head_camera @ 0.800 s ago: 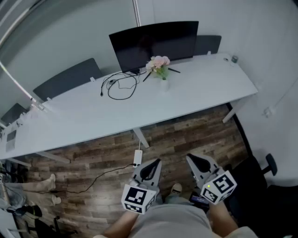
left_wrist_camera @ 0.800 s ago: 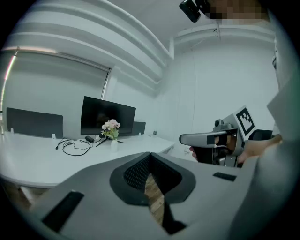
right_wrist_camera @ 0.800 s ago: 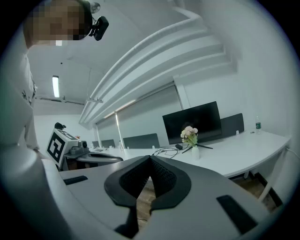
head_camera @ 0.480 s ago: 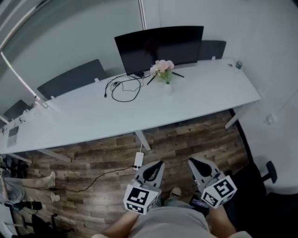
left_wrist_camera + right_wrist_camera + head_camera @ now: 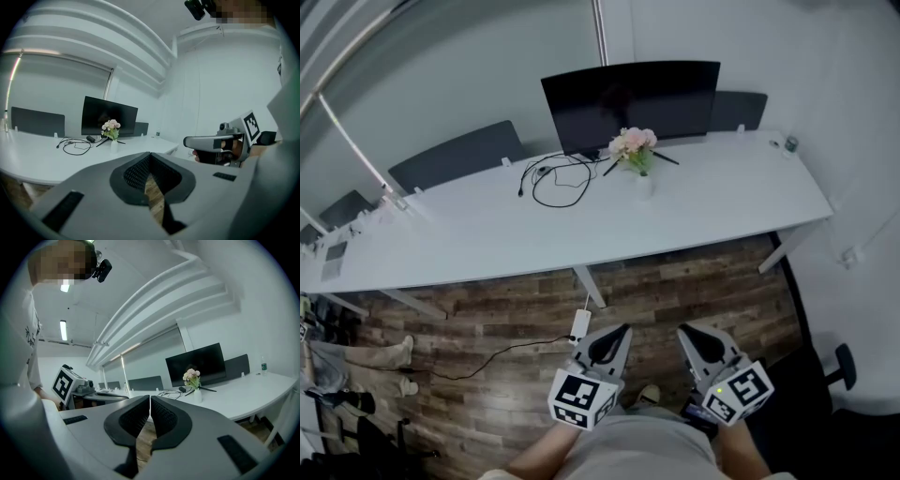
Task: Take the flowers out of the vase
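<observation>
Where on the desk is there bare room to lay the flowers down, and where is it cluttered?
Bare: the front strip of the desk before the vase, and the stretch between the vase and the small bottle at the right end. Crowded: behind the vase, where the flowers, the monitor and its stand meet, and left of it, the looped cable.

One small item [image 5: 790, 143], tabletop [image 5: 722, 202] corner well beyond right claw [image 5: 686, 330]: too small to identify. Tabletop's left end: cut by picture edge.

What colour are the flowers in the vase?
Pale pink; the flowers show best in the head view.
</observation>
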{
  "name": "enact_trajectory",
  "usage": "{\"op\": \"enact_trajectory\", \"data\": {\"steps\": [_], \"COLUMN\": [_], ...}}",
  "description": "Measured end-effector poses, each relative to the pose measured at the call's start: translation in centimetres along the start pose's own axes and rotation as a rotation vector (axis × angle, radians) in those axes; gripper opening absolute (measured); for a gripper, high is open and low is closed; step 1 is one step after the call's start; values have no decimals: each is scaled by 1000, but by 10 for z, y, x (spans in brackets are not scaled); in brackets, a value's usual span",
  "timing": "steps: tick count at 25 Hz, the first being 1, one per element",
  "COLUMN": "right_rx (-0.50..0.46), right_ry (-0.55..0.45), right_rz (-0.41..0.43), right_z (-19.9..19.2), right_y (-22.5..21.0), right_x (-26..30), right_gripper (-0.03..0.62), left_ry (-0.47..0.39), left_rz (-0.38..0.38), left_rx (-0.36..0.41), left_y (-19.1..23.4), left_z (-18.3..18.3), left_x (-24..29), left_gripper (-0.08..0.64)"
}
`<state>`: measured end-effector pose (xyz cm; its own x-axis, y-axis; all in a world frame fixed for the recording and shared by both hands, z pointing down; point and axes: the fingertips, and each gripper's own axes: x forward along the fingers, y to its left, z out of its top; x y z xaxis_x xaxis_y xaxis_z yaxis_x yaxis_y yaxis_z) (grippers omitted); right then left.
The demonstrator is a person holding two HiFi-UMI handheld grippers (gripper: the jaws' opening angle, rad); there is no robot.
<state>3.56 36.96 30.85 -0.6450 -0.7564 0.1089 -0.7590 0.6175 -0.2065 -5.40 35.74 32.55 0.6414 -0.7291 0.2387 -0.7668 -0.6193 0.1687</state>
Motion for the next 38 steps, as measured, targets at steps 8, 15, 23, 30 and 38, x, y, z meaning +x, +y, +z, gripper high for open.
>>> {"op": "enact_trajectory", "data": {"steps": [8, 15, 23, 30, 38], "right_rx": [-7, 21, 22, 17, -7], "right_ry": [4, 26, 53, 60, 66], "right_rz": [-2, -1, -18, -48, -84], "right_z": [-8, -12, -3, 21, 44], "right_y": [-22, -48, -104, -162, -208], "right_x": [-4, 17, 78, 153, 236], "right_gripper": [32, 32, 32, 32, 32], "left_ry": [-13, -4, -10, -32, -27], "left_rz": [30, 21, 3, -40, -80], "left_rx": [22, -16, -7, 7, 32], "left_y": [-6, 13, 69, 129, 198], "left_z": [-1, -5, 15, 48, 81], "left_x": [8, 39, 108, 177, 235], "left_gripper": [3, 3, 3, 3, 3]}}
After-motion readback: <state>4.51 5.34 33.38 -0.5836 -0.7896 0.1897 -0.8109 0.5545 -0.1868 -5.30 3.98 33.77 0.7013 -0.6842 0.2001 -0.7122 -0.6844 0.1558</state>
